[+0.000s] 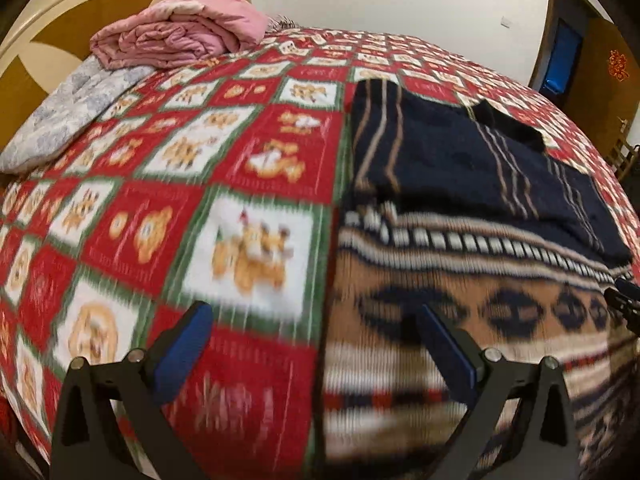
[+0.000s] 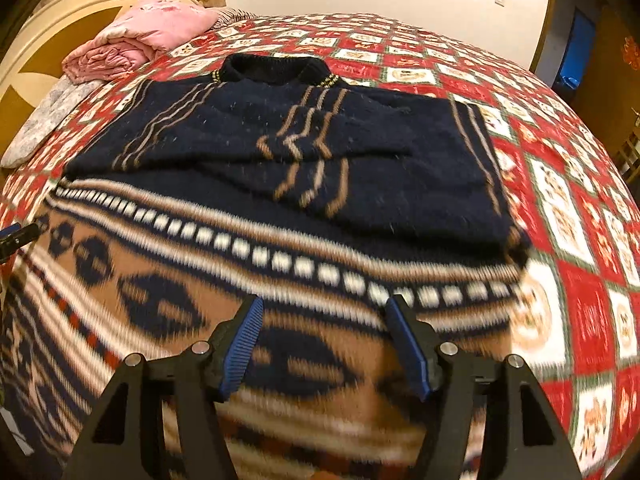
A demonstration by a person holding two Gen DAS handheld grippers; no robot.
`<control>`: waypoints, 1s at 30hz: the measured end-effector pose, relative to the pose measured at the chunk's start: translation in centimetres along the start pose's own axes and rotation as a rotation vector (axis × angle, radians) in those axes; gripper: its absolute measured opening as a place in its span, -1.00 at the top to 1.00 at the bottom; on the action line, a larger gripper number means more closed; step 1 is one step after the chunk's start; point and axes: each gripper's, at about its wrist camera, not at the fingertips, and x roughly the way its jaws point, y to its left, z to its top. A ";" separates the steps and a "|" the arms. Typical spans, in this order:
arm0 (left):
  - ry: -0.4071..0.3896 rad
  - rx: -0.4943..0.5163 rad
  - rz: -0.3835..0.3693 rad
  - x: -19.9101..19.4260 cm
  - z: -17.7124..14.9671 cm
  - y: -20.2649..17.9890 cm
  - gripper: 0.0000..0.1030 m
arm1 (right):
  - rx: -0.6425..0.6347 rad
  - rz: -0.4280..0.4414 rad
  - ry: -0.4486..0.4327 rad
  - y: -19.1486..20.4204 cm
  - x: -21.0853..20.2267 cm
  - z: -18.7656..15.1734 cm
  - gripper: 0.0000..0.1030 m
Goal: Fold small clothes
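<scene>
A navy knitted sweater (image 2: 280,136) with tan stripes and a patterned tan-and-white lower band lies flat on the bed, collar away from me and both sleeves folded in across the chest. My right gripper (image 2: 324,300) hovers open over the patterned band, with nothing between its blue pads. My left gripper (image 1: 312,310) stands wide open above the sweater's (image 1: 460,160) left edge, one finger over the bedspread (image 1: 160,200) and the other over the knit. The tip of each gripper shows at the edge of the other's view. Both views are motion-blurred.
A folded pink quilt (image 1: 176,36) and a grey floral pillow (image 1: 68,116) lie at the head of the bed by the round cream headboard (image 1: 60,8). The red checked bedspread (image 2: 560,200) runs on to the right of the sweater. A wooden door (image 1: 600,92) stands at the far right.
</scene>
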 end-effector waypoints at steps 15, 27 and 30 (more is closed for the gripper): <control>-0.004 -0.009 -0.025 -4.6 -7.4 0.4 -1.00 | -0.004 -0.056 -0.059 0.8 -5.4 -7.8 -0.25; 0.019 0.022 -0.060 -7.0 -11.7 -0.1 -1.00 | 0.058 -0.043 -0.061 1.1 -8.4 -12.6 -0.26; 0.020 0.048 -0.061 -7.5 -12.8 -0.6 -1.00 | 0.049 -0.045 -0.073 1.6 -9.2 -13.8 -0.25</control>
